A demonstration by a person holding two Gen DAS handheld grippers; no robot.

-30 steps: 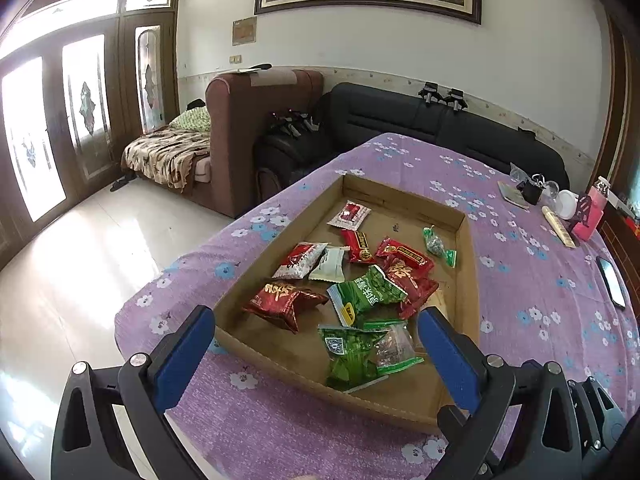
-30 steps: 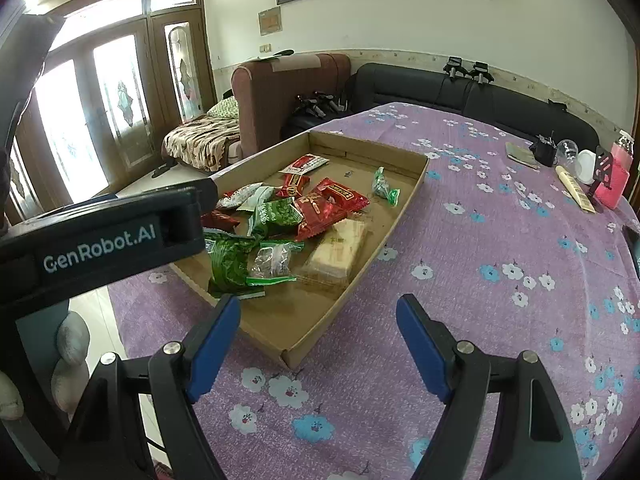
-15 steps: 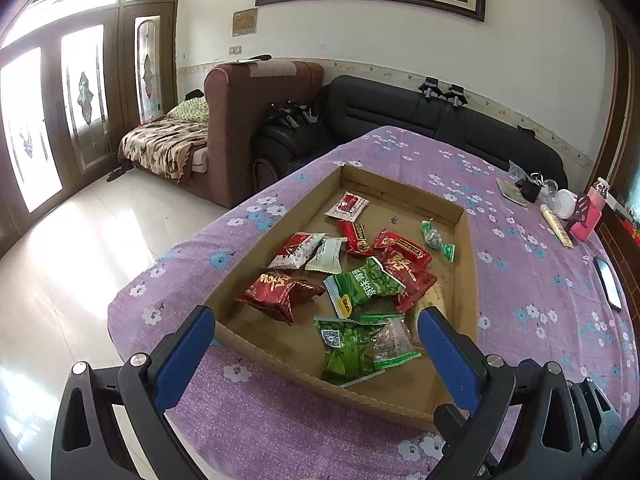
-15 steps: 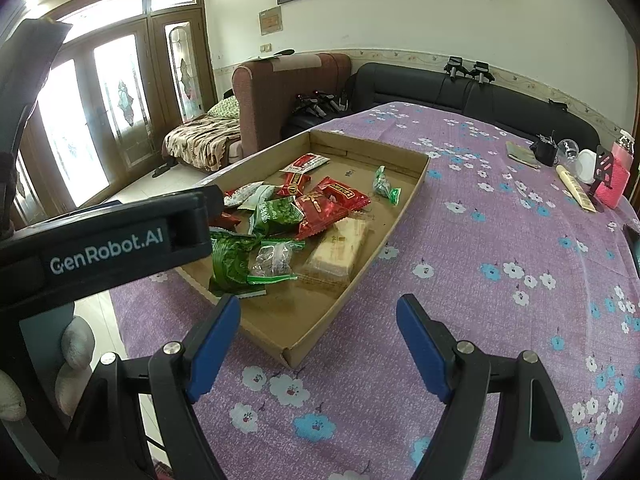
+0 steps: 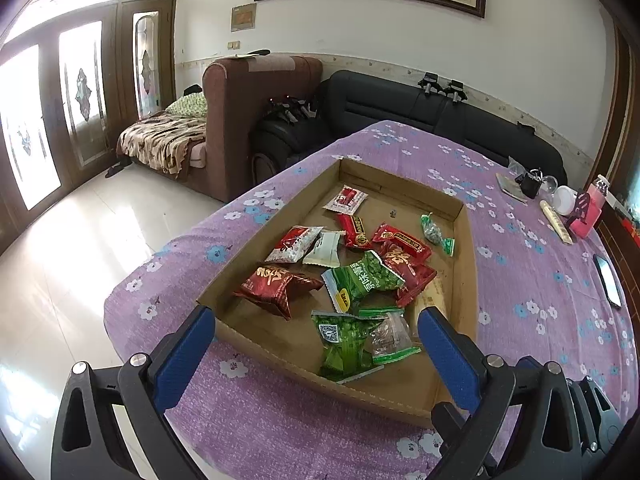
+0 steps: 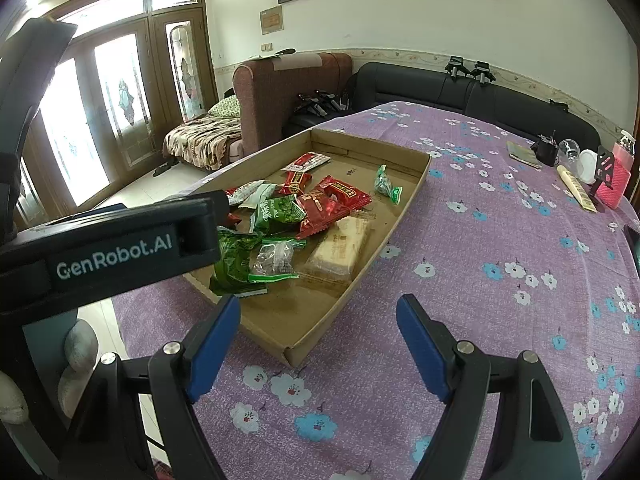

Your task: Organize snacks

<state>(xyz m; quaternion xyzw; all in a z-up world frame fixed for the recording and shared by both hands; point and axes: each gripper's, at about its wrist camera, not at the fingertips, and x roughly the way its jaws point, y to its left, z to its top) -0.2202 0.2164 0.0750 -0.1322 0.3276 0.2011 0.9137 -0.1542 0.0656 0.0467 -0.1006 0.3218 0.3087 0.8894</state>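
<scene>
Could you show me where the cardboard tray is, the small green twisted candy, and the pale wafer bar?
cardboard tray [image 6: 320, 338]: right wrist view, on its near right wall.
small green twisted candy [image 5: 433, 233]: left wrist view, on its wrapped middle.
pale wafer bar [image 6: 338, 249]: right wrist view, on its top face.

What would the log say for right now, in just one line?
left hand-held gripper: open, empty, above cardboard tray | right hand-held gripper: open, empty, over tray corner | snack packets: loose in tray

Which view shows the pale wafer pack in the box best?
The right wrist view: the wafer pack lies fully exposed beside the red packets. In the left wrist view only a sliver of it shows, behind red packets and the left tool's finger.
</scene>
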